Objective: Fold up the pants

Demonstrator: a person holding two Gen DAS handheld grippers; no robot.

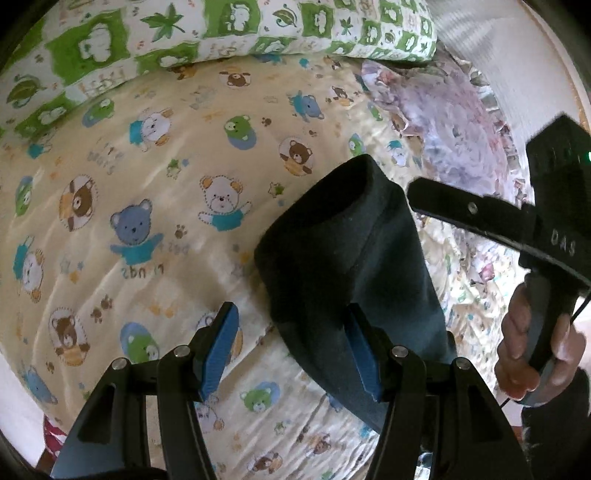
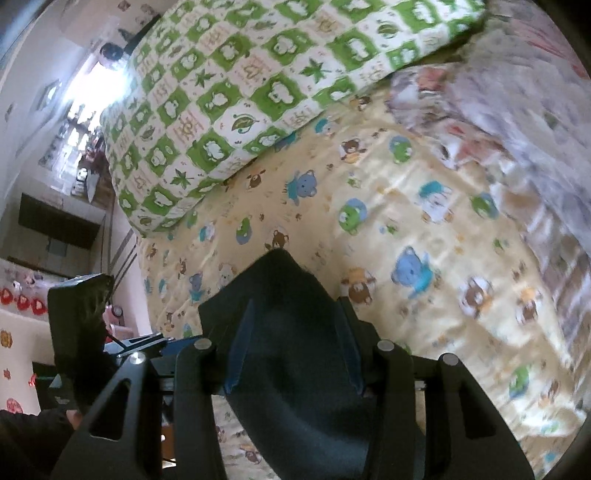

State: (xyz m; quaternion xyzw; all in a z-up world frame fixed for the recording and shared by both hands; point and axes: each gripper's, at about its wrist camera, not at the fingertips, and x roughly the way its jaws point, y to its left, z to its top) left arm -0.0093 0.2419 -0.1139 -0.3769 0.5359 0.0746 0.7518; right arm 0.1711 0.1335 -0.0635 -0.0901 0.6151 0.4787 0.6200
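- Right gripper (image 2: 295,350) is clamped on a bunched fold of the dark pants (image 1: 343,251).
- Left gripper (image 1: 291,350) gapes; the pants leg lies against its right pad, running away over the bear-print bedsheet (image 1: 147,221), toward the green pillow (image 1: 184,33).

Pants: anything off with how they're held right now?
The pants bunch up between the right gripper's pads, while the left gripper stands open beside the fabric, so one end hangs unevenly.

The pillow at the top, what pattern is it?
Green-and-white checks with leaves on the pillow; clearest in the right wrist view.
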